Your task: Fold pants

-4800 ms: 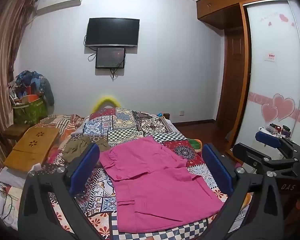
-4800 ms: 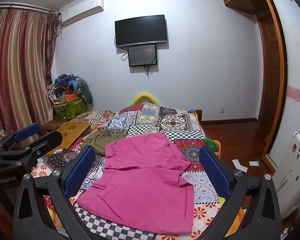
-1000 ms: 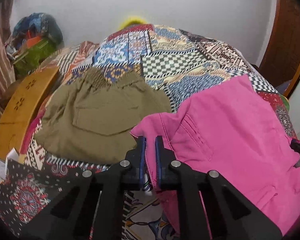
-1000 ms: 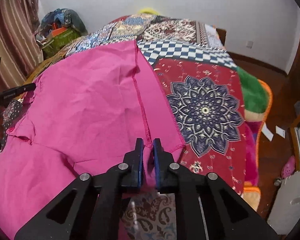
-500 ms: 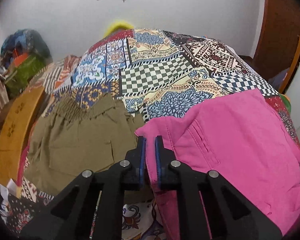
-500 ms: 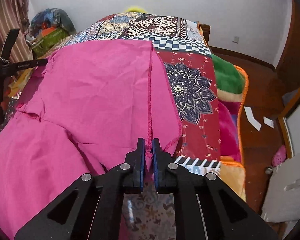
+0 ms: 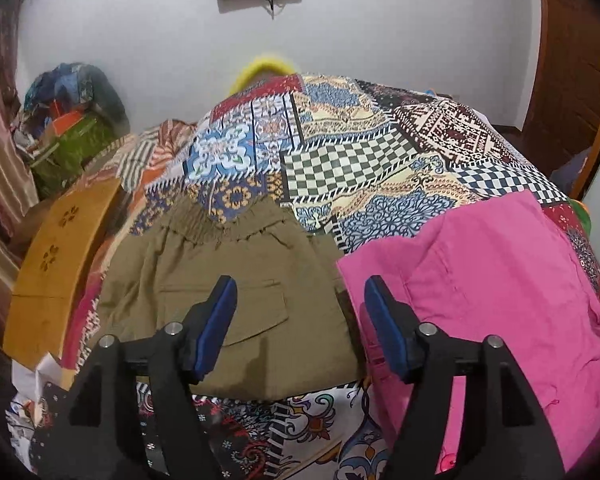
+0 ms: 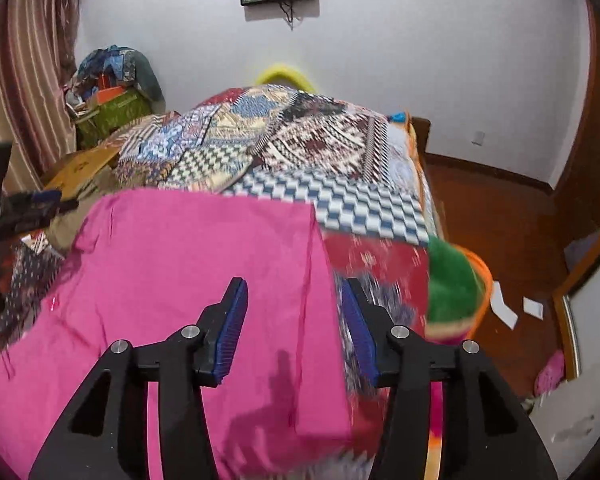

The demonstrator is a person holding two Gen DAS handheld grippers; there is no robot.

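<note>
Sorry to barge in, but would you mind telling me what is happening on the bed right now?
A person is folding the pink pants on the patchwork bedspread with a hand-held gripper in each hand. The left hand-held gripper and the right hand-held gripper are both opening, with no cloth pinched between their blue pads. The pink pants lie flat on the bedspread, beside a pair of olive shorts that neither gripper touches.
</note>
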